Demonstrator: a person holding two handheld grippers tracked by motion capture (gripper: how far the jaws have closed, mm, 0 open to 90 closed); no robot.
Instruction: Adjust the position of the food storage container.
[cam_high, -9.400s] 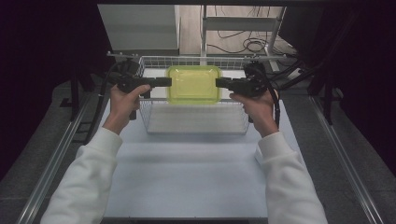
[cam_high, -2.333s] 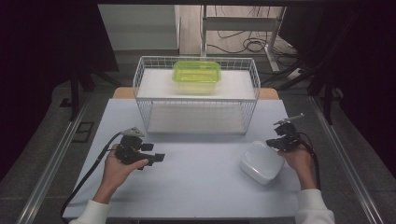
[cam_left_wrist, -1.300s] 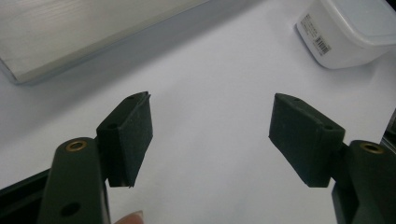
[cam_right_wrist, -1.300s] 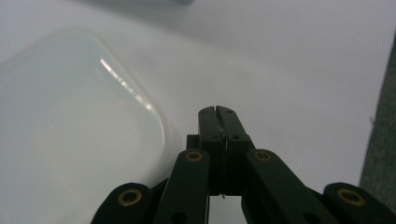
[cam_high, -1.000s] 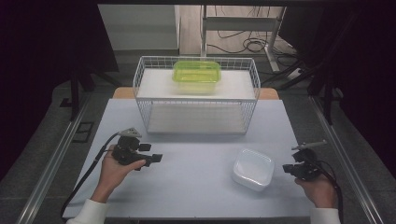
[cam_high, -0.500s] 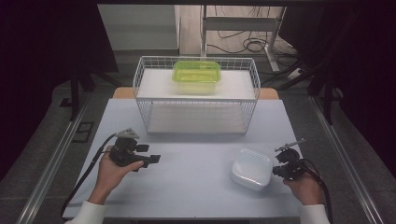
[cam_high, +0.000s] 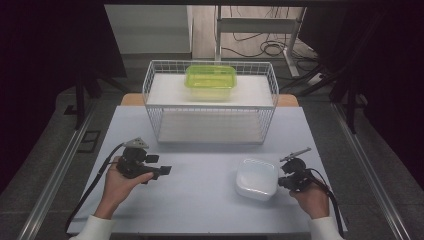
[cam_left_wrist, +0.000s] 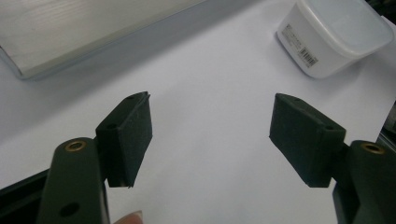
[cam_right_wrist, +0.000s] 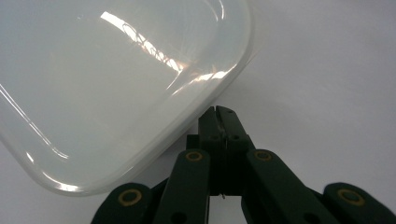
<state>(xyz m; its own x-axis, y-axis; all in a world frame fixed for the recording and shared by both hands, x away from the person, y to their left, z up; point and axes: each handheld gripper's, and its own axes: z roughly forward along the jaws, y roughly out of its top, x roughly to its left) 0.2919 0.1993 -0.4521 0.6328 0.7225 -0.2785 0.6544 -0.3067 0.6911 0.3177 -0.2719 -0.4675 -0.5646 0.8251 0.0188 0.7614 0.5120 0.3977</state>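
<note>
My right gripper (cam_high: 283, 181) sits w/ jaws pressed together, nothing pinched, its tips just at the right edge of the white lidded tub (cam_high: 257, 178) on the counter (cam_high: 200, 200), so the tub lies directly to its left. Left gripper (cam_high: 164, 170) is spread and empty, well apart on the tub's far side, pointing toward it. Right's clearly nearer, so I reckon the next nudge or grab falls to it.

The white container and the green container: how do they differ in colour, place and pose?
The white container is opaque white; the green container is translucent yellow-green. The white container sits on the table near the right gripper, whose jaws are shut beside it; the green container rests on top of the wire basket. The white one looks turned askew, the green one squared to the basket. Both are rounded rectangular tubs.
</note>
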